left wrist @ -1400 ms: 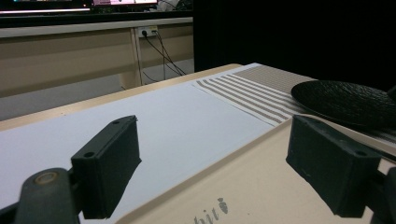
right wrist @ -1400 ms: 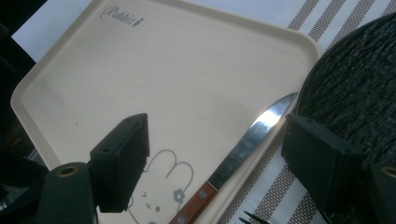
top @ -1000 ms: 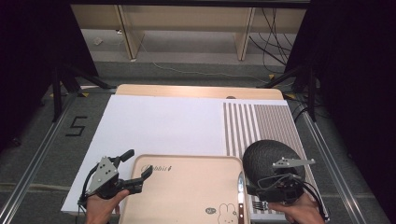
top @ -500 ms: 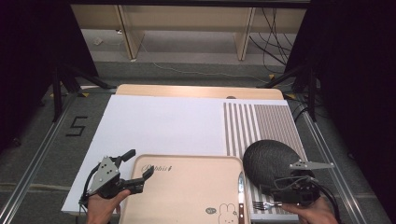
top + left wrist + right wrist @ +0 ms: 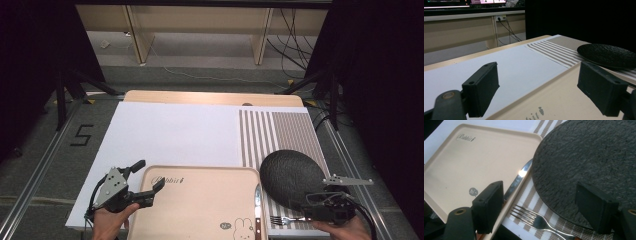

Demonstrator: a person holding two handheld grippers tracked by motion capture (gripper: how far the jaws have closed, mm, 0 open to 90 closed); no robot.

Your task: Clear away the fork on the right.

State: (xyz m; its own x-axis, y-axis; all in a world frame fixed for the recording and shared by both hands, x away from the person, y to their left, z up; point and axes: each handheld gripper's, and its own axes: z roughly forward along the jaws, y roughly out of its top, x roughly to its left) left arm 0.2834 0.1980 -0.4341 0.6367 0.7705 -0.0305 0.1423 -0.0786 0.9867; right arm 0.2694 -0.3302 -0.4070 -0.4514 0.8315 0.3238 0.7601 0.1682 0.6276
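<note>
Your right gripper [image 5: 307,212] hovered, jaws wide apart, over the fork [image 5: 536,218] beside the black plate [image 5: 292,177]; left gripper [image 5: 145,180] gaped at the tray [image 5: 200,200] corner.

The plate [image 5: 594,162] is black with a rough, stone-like matt skin. The tray [image 5: 200,205] looks like smooth beige plastic with a soft sheen. Fork [image 5: 534,218] and knife [image 5: 517,181] blade are polished metal, catching the light. The striped mat [image 5: 285,132] seems woven cloth; the white sheet [image 5: 170,135] is matt, paper-like, over a pale wooden desk [image 5: 200,97]
</note>
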